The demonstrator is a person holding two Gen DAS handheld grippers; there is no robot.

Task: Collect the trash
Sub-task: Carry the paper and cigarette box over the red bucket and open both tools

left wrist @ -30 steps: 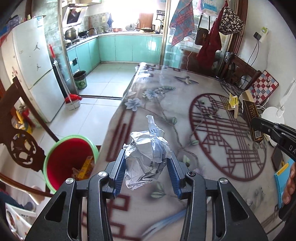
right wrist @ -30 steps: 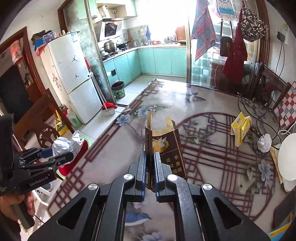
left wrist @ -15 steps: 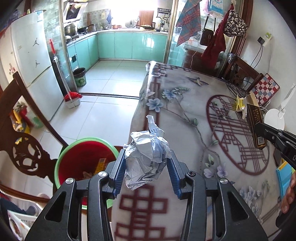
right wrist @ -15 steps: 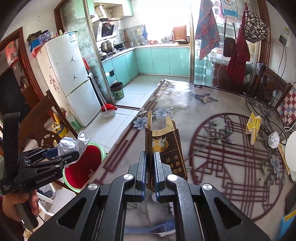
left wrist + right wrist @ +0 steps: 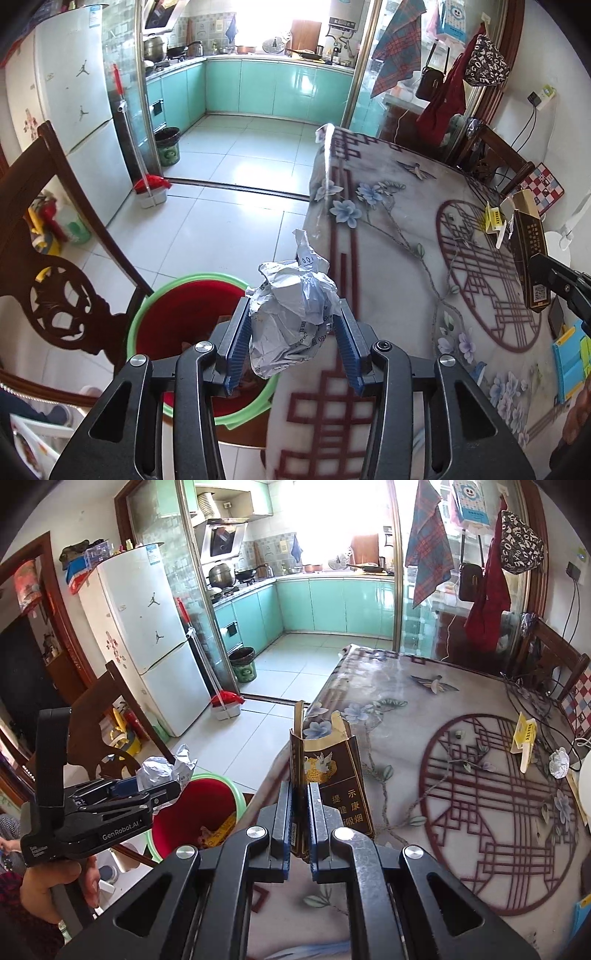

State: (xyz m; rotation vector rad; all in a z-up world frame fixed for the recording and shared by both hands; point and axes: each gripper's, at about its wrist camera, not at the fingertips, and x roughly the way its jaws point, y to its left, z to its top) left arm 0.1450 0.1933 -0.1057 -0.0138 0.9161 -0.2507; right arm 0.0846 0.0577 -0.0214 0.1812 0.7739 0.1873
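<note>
My left gripper [image 5: 293, 345] is shut on a crumpled ball of white paper [image 5: 291, 314], held at the table's left edge just over the rim of a red bin with a green rim [image 5: 173, 302]. From the right wrist view the same ball [image 5: 162, 770] hangs above the bin [image 5: 207, 805], the left gripper [image 5: 146, 794] gripping it. My right gripper [image 5: 301, 829] is shut on a flattened brown cigarette carton [image 5: 332, 786] above the table. That carton [image 5: 530, 258] shows at the right of the left wrist view.
A yellow box [image 5: 524, 738] and a small paper wad [image 5: 559, 762] lie on the patterned tablecloth [image 5: 443, 830] at the far right. A dark wooden chair [image 5: 62, 280] stands beside the bin. A broom [image 5: 221, 698] and fridge [image 5: 151, 638] stand behind, and another bin [image 5: 243, 664].
Both grippers have moved left across the table with their loads. The paper ball went from over the tablecloth to the table edge above the red bin.
</note>
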